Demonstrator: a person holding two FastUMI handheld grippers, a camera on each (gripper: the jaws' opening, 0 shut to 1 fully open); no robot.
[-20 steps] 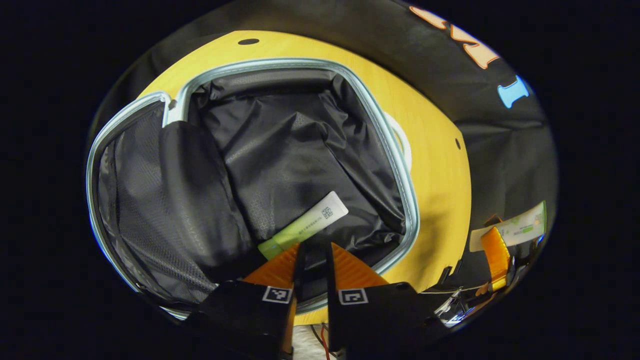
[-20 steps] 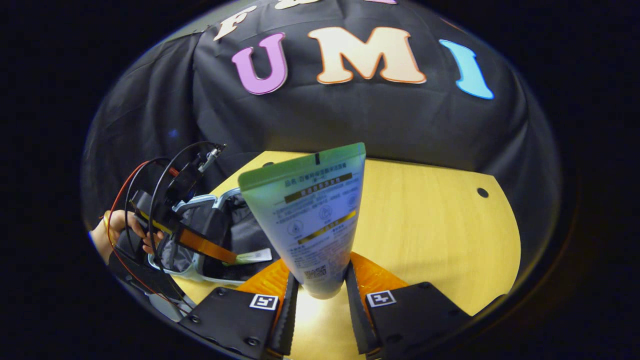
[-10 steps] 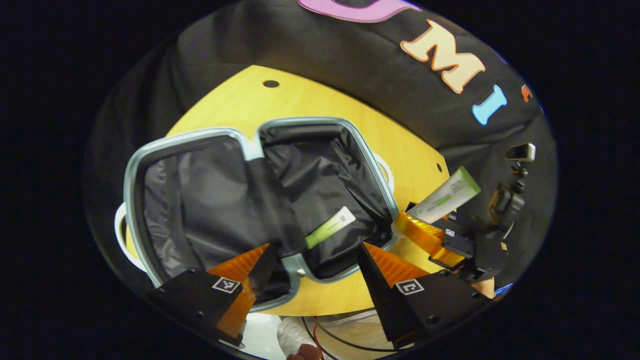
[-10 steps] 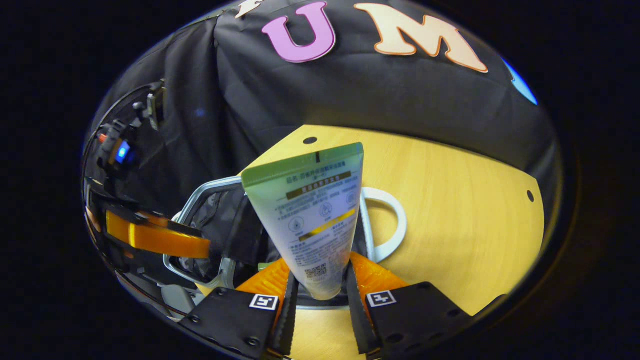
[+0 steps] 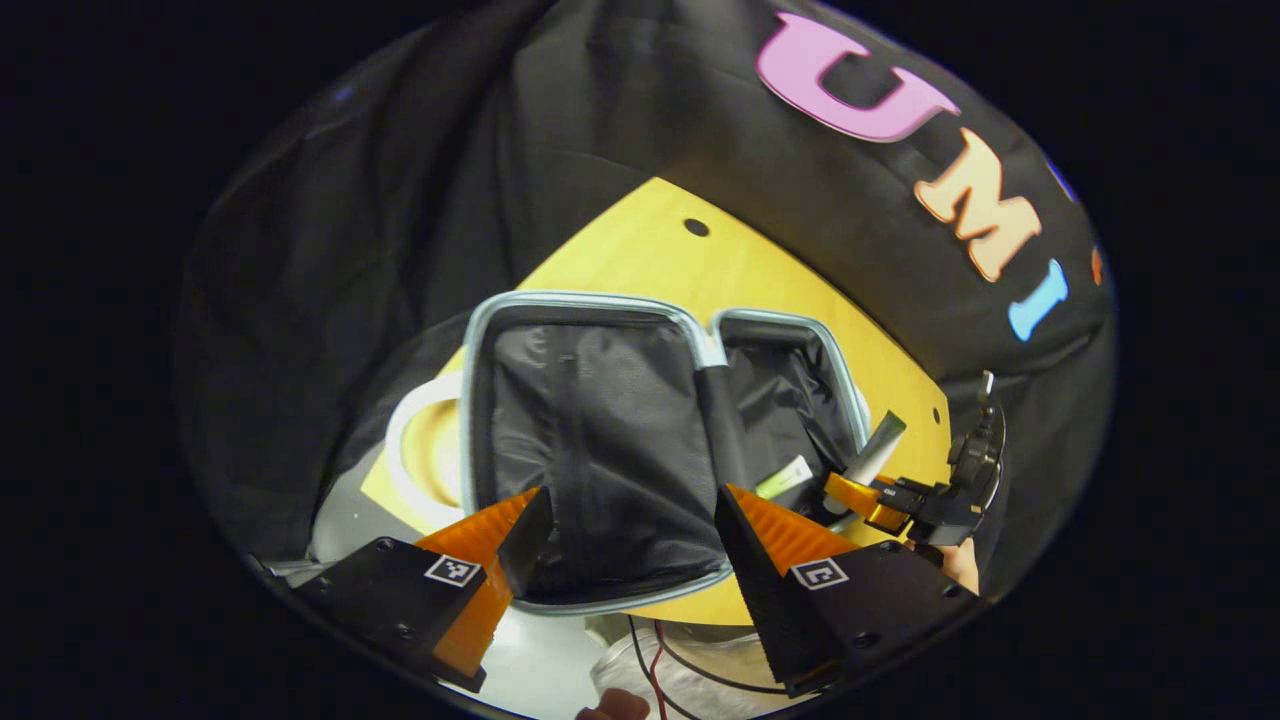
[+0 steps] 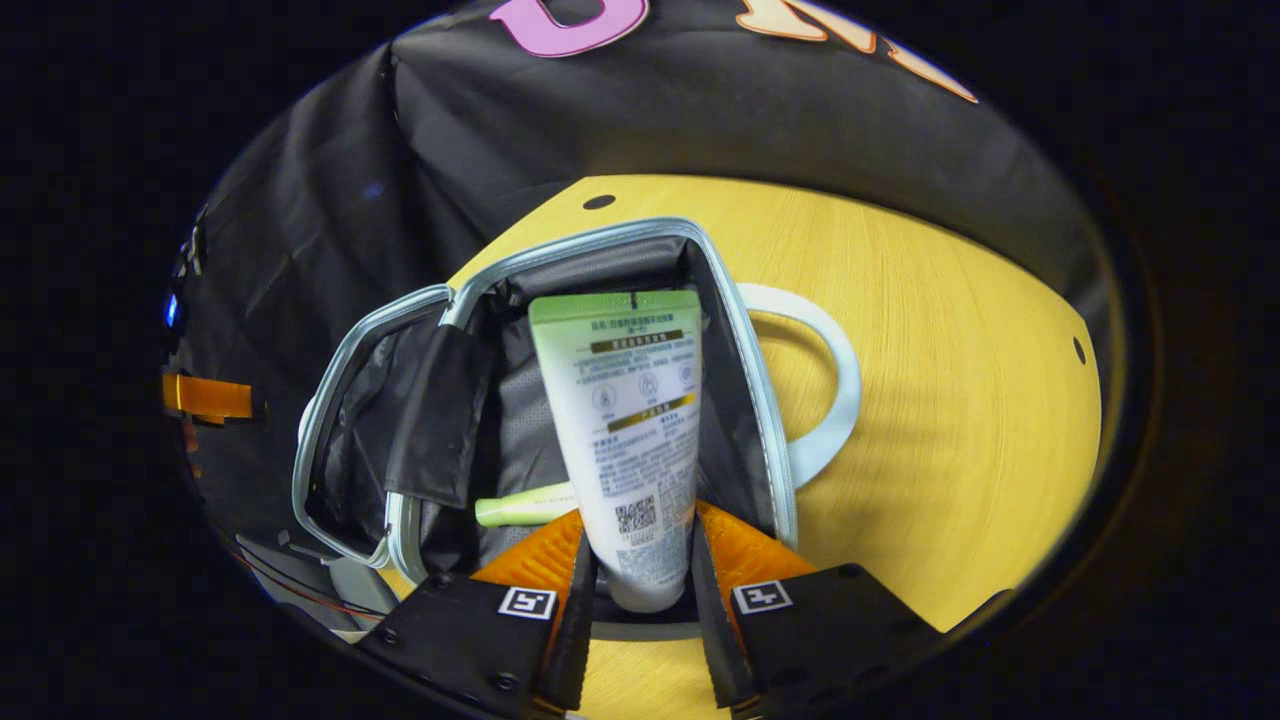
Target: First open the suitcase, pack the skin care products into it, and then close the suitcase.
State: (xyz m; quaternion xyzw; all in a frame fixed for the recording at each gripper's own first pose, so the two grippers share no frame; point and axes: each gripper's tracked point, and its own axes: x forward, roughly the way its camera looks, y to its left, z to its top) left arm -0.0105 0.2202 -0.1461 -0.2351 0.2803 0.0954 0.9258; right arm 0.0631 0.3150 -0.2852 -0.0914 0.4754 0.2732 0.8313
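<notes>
The open suitcase [image 5: 580, 298] lies flat on the wooden table, pale-blue rim around black lining in both halves. A small green tube [image 6: 520, 508] rests in the right half, also seen as the small tube [image 5: 785, 478]. My right gripper [image 6: 640, 540] is shut on a large white tube with a green end [image 6: 630, 430], held over that half of the suitcase [image 6: 745, 380]. In the left gripper view the right gripper [image 5: 880, 500] carries the large tube [image 5: 875, 445] at the case's right edge. My left gripper [image 5: 632, 530] is open, drawn back near the left half.
A white loop handle [image 6: 830, 400] sticks out from the case's right side, another white handle [image 5: 420, 450] from the left. The bare yellow table [image 6: 950, 400] extends to the right. The black cloth wall stands close behind. Cables [image 5: 660, 650] hang below my left gripper.
My left gripper let go of the small tube, opened and pulled back to the left. My right gripper carried the large tube from above the table to over the open suitcase.
</notes>
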